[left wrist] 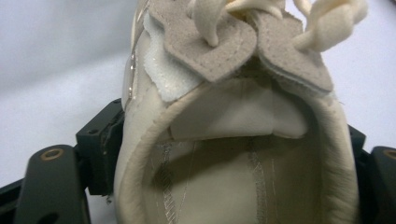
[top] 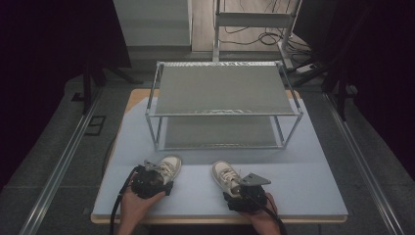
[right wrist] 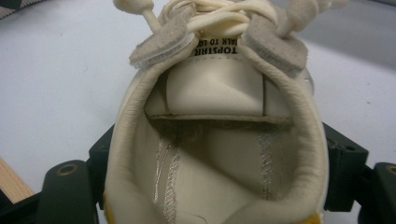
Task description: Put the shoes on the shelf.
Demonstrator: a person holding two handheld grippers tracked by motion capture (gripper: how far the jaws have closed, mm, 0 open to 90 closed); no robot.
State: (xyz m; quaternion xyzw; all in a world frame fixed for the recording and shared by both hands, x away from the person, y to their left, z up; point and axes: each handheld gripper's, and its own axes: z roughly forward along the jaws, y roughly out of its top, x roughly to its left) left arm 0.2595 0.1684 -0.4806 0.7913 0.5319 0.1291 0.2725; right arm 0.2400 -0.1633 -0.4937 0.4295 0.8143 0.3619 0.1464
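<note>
Two cream shoes are held at the near edge of the tabletop point(top: 303, 181), one in each claw. The left shoe point(top: 169, 168) is gripped at its heel end by the left claw point(top: 155, 177), and its long axis runs from the claw toward about one o'clock. The right shoe point(top: 224, 175) is gripped in the same way by the right claw point(top: 239, 190), and its toe is pointed toward about eleven o'clock, so the two toes converge slightly. In the left gripper view the black jaws are seen pressed against both outer sides of the left shoe's collar point(left wrist: 233, 154), clamped on it; in the right gripper view the jaws are likewise closed on the sides of the right shoe's collar point(right wrist: 210, 154). The two-tier metal rack point(top: 222, 93) stands at twelve o'clock from both shoes, well apart from them, with its lower shelf point(top: 220, 132) open toward the person. Each shoe is already lined up nearly toe-first toward the rack, so a placement there is judged to call mainly for a forward carry, the left shoe to the left half and the right shoe to the right half.
</note>
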